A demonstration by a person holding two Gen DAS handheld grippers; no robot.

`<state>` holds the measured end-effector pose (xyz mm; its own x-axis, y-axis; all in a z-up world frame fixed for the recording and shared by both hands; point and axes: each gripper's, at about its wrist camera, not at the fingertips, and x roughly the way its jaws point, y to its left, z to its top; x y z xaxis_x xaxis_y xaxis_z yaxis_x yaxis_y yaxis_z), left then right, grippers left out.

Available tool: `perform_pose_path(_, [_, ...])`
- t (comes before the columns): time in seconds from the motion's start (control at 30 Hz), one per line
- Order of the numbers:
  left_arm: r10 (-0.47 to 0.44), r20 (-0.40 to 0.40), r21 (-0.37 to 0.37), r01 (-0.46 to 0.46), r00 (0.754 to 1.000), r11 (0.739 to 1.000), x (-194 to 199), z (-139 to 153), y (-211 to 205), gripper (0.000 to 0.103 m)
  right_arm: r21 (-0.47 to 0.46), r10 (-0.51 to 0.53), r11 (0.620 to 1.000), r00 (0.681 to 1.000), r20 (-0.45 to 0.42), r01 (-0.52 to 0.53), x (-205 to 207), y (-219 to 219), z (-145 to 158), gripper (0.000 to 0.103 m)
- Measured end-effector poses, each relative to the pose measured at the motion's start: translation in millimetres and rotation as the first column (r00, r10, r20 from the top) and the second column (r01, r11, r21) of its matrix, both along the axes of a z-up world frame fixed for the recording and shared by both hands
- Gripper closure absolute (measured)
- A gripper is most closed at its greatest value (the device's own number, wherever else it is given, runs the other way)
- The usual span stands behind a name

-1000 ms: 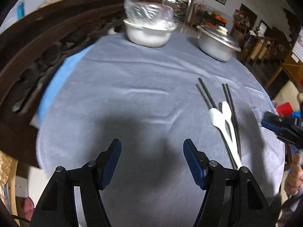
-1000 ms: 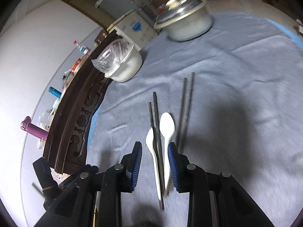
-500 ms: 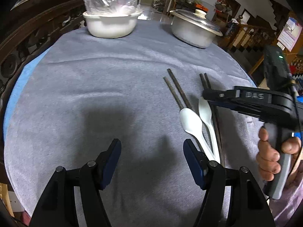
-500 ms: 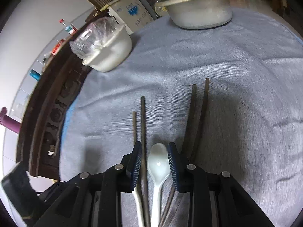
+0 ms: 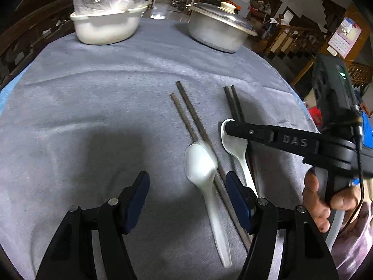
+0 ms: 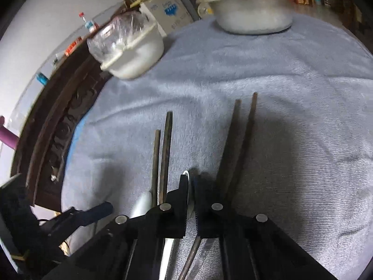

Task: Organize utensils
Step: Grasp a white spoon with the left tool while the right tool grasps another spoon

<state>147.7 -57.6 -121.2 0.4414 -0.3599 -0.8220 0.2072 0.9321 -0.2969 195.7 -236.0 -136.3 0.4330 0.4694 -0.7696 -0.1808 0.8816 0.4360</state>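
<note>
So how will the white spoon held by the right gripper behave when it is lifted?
The glossy white plastic-looking spoon probably feels stiff and light. Its smooth bowl may slip in the right gripper, whose fingers pinch only the rim. Its long handle could swing down.

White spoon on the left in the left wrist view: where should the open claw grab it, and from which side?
Probably the handle, from above, the left claw straddling it crosswise. The spoon lies flat on the cloth, its handle slim, its bowl wide. A chopstick lies close along its right side, so one finger must slip between.
</note>
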Motion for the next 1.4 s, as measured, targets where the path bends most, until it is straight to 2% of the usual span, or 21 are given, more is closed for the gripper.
perform_pose_path(0.13, [-0.021,0.001,0.005,0.021,1.0,1.0,8.1,-2.5,-7.8,0.051,0.036,-0.05,0.998,0.998,0.045,0.049,-10.7,-16.9,9.8,0.097])
perform_pose_path(0.27, [-0.033,0.005,0.028,0.033,0.999,0.999,12.2,-5.8,-13.6,0.06,0.077,-0.085,0.994,0.993,0.078,0.079,-27.3,-34.4,20.8,0.097])
perform_pose_path(0.33, [-0.036,0.012,0.048,0.036,0.999,0.998,12.0,-6.7,-13.5,0.07,0.087,-0.098,0.992,0.992,0.086,0.09,-33.9,-40.9,24.0,0.097])
perform_pose_path(0.43, [-0.072,0.023,0.076,0.071,0.997,0.995,7.1,-6.0,-12.1,0.07,0.09,-0.11,0.991,0.989,0.096,0.101,-45.9,-50.2,27.6,0.097])
perform_pose_path(0.53, [-0.126,0.046,0.152,0.117,0.991,0.981,-1.1,-5.4,-12.8,0.07,0.076,-0.115,0.991,0.987,0.11,0.107,-55.4,-55.6,30.4,0.097])
perform_pose_path(0.6, [-0.139,0.034,0.158,0.132,0.99,0.979,-2.3,-4.6,-7.6,0.07,0.036,-0.109,0.994,0.987,0.118,0.106,-61.8,-58.0,32.7,0.097])
perform_pose_path(0.73, [-0.138,0.01,0.16,0.134,0.99,0.978,0.8,-4.2,1.9,0.069,-0.143,-0.105,0.982,0.988,0.113,0.121,-67.1,-58.8,30.9,0.097])
perform_pose_path(0.8, [-0.134,-0.007,0.168,0.133,0.991,0.977,3.1,-4.9,2.9,0.069,-0.227,-0.095,0.968,0.992,0.08,0.111,-65.4,-57.9,25.9,0.097])
perform_pose_path(0.93, [-0.145,-0.013,0.187,0.145,0.989,0.972,3.9,-4.7,0.5,0.069,-0.32,-0.082,0.944,0.997,0.003,0.079,-59.5,-52.9,12.8,0.095])
perform_pose_path(1.13, [-0.158,-0.009,0.181,0.157,0.987,0.971,6.1,-5.3,0.3,0.069,-0.335,-0.077,0.941,0.996,-0.047,0.057,-50.9,-50.5,9.9,0.093])
perform_pose_path(1.27, [-0.163,-0.001,0.178,0.16,0.987,0.971,6.7,-5.5,0.9,0.072,-0.329,-0.064,0.943,0.997,-0.046,0.045,-46.1,-47.6,9.0,0.094])
perform_pose_path(1.4, [-0.137,0.005,0.162,0.134,0.991,0.978,4.6,-5.1,6.1,0.072,-0.286,-0.077,0.956,0.996,-0.034,0.064,-52.4,-52.9,9.6,0.097])
